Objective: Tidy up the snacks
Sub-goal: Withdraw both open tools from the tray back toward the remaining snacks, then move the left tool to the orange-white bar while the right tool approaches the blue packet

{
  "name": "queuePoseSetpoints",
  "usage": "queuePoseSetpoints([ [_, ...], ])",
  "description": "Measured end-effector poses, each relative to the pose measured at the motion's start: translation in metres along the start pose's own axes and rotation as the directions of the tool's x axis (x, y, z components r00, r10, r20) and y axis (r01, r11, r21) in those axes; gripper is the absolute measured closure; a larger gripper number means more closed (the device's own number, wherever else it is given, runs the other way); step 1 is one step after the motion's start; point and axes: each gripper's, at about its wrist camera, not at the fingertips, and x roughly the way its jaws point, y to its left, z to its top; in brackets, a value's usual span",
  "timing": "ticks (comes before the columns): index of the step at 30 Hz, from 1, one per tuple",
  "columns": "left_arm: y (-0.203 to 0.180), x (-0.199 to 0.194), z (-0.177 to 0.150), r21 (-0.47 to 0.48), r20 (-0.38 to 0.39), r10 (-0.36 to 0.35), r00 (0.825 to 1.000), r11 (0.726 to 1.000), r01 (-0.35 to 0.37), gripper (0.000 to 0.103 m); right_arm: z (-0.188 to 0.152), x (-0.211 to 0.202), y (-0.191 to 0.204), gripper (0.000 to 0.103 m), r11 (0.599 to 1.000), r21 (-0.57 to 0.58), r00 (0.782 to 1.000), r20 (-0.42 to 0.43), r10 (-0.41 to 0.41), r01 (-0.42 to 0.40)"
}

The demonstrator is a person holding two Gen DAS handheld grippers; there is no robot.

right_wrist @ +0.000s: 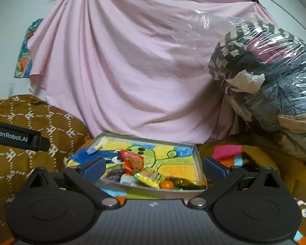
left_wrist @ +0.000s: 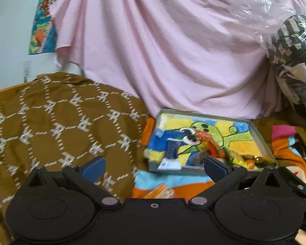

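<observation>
Both tongs stand spread wide with nothing between their blue pads. Left tongs hover short of the grey tray, which lies at one o'clock from them on a colourful blanket. Right tongs face the same tray at twelve o'clock. Snacks crowd its near edge: a red packet, a yellow packet and an orange fruit. A dark blue sachet lies at the tray's near left. Pink cloth hangs behind.
</observation>
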Motion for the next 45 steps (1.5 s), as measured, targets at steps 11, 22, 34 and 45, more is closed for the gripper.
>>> queuePoseSetpoints([
  [11,0.022,-0.042,-0.032,0.007,-0.071,0.047,0.996,0.999,-0.046,0.001,-0.014,-0.049,0.012,0.000,0.997,0.029,0.995,-0.078,0.068,-0.066],
  [22,0.025,-0.062,-0.056,0.039,-0.177,0.058,0.983,0.998,-0.052,0.001,-0.031,-0.066,0.009,0.000,0.991,0.094,0.964,-0.242,0.113,-0.092],
  [34,0.027,-0.063,-0.077,0.048,-0.321,0.047,0.946,0.998,-0.033,0.001,-0.047,-0.063,0.026,0.000,0.983,0.087,0.901,-0.393,0.184,-0.163],
  [45,0.030,-0.037,-0.067,0.061,-0.405,0.009,0.914,0.998,0.017,0.001,-0.054,-0.048,0.035,0.000,0.976,0.094,0.852,-0.477,0.217,-0.196],
])
